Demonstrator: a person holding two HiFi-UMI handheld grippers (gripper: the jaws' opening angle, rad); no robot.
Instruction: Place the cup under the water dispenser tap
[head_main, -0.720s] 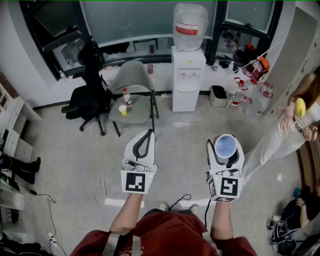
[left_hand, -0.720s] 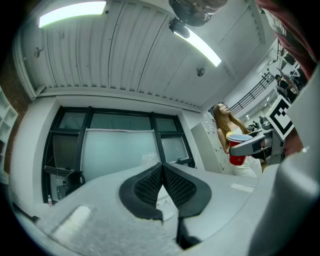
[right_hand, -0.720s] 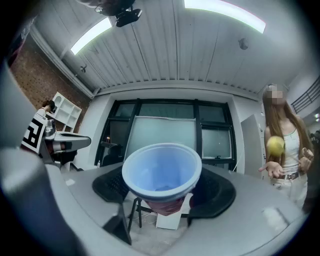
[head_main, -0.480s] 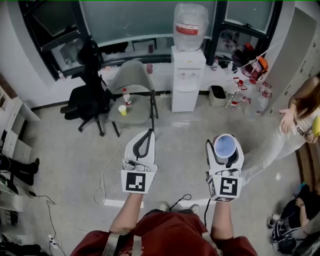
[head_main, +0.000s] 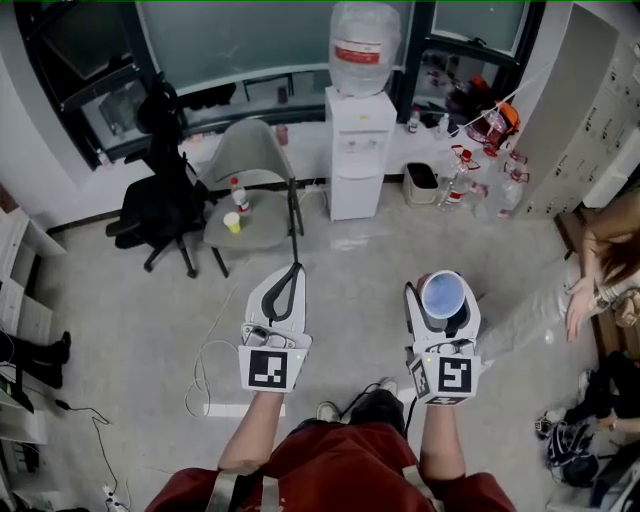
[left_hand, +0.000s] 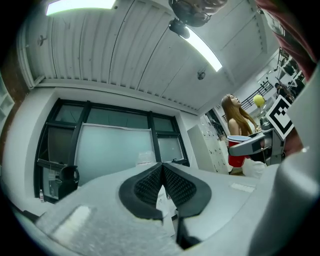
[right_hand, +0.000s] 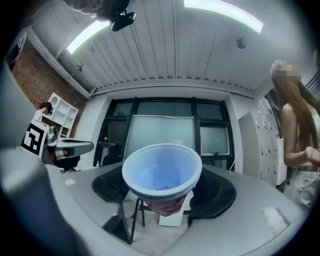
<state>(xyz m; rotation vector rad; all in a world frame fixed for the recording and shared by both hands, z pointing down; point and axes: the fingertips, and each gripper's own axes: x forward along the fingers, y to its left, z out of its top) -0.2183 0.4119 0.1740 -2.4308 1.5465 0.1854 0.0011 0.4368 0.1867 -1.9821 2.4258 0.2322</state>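
The cup (right_hand: 161, 172) sits upright, mouth up, clamped between the wide-spread pads of the right claw (head_main: 443, 310), well apart from the water dispenser (head_main: 355, 150) that stands at the far edge of the floor against the window wall, so the whole approach seems yet to come. The likeliest trouble is the grip itself: the pads appear to hold the cup low on its tapering wall, so a jolt while walking could let it tip or slide, and a harder squeeze could buckle a wall that looks thin. At the dispenser the rim could knock the tap or the edge of the recess if the cup comes in too high or tilted (the taps are too small to make out from here). The left claw (left_hand: 162, 182) is closed on nothing, its pads meeting, and hangs beside the right one. On the floor a loose cable (head_main: 215, 350) loops near the feet and could catch a step. A grey chair (head_main: 255, 190) carrying a yellow cup (head_main: 232, 222) stands just left of the dispenser, a bin (head_main: 422, 182) just right of it, and a person (head_main: 600, 280) is near the right edge; the straight path between looks open.
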